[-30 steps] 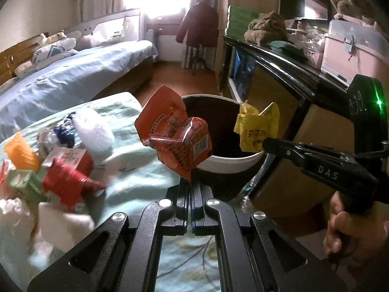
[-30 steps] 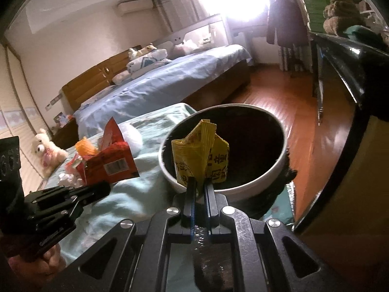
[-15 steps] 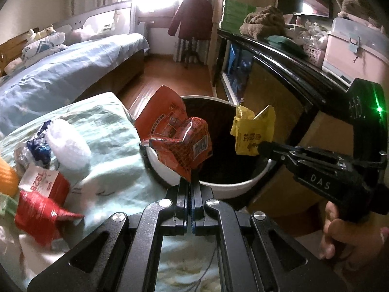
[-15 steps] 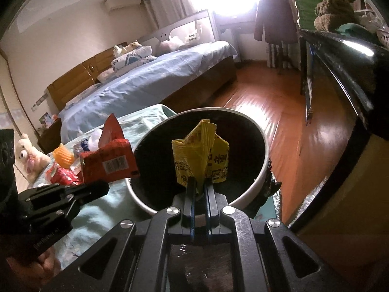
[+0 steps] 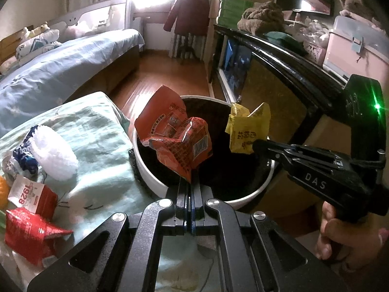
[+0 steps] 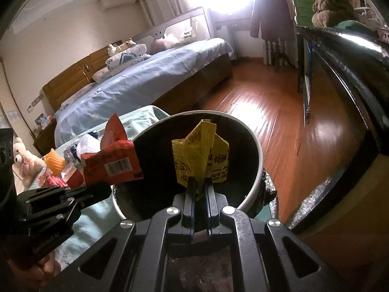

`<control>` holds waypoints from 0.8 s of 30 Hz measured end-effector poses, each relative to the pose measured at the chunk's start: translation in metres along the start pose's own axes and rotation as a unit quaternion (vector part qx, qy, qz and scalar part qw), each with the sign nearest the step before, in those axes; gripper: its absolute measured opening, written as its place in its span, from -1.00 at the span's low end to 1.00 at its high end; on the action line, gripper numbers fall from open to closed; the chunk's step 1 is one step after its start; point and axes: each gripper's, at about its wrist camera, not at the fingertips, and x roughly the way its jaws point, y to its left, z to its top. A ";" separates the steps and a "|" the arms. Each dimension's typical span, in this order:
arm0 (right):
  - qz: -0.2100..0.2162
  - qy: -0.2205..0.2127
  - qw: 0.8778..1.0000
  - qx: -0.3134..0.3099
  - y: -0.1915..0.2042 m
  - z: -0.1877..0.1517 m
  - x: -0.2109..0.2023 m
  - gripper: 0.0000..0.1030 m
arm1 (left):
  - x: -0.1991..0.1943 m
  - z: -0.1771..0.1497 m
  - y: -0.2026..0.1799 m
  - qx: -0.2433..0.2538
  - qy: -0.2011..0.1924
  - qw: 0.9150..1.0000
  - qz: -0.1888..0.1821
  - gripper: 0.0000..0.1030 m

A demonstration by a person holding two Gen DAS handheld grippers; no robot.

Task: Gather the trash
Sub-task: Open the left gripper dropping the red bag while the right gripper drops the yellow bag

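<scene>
Both wrappers have moved over the round white bin (image 5: 155, 182): left gripper (image 5: 190, 187) jaws clamp crinkled red wrapper (image 5: 177, 143), right gripper (image 6: 200, 189) jaws clamp folded yellow wrapper (image 6: 201, 155).

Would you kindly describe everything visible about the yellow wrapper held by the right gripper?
The yellow wrapper is a crumpled, glossy plastic-looking packet with dark printed characters, folded so one flap stands up. The right gripper pinches its lower edge between shut fingers, holding it roughly upright in the air above the dark opening of the white-rimmed bin. In the left wrist view it hangs beside, and apart from, the red packet. Nothing else touches it.
</scene>
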 end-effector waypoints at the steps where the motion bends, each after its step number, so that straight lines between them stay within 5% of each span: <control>1: 0.000 0.002 1.000 0.001 -0.001 0.001 0.001 -0.88 | 0.001 0.001 0.000 -0.001 0.001 1.000 0.001 -0.99; 7: -0.002 0.005 1.000 0.005 -0.005 0.004 0.005 -0.79 | 0.006 0.006 0.001 -0.014 0.010 1.000 -0.005 -0.88; 9: -0.004 0.006 1.000 0.009 -0.006 0.005 0.006 -0.75 | 0.005 0.006 0.002 -0.018 0.010 1.000 -0.005 -0.65; 11: 0.002 0.010 1.000 0.018 -0.007 0.006 0.007 -0.69 | 0.001 0.004 0.002 -0.021 0.005 1.000 0.002 -0.09; 14: 0.006 0.004 1.000 0.023 -0.006 0.005 0.003 -0.06 | -0.007 -0.001 0.004 -0.025 -0.003 1.000 0.012 -0.01; 24: 0.036 -0.014 0.999 0.015 0.021 -0.003 -0.015 0.49 | -0.060 -0.036 0.032 -0.074 -0.040 0.995 0.045 0.25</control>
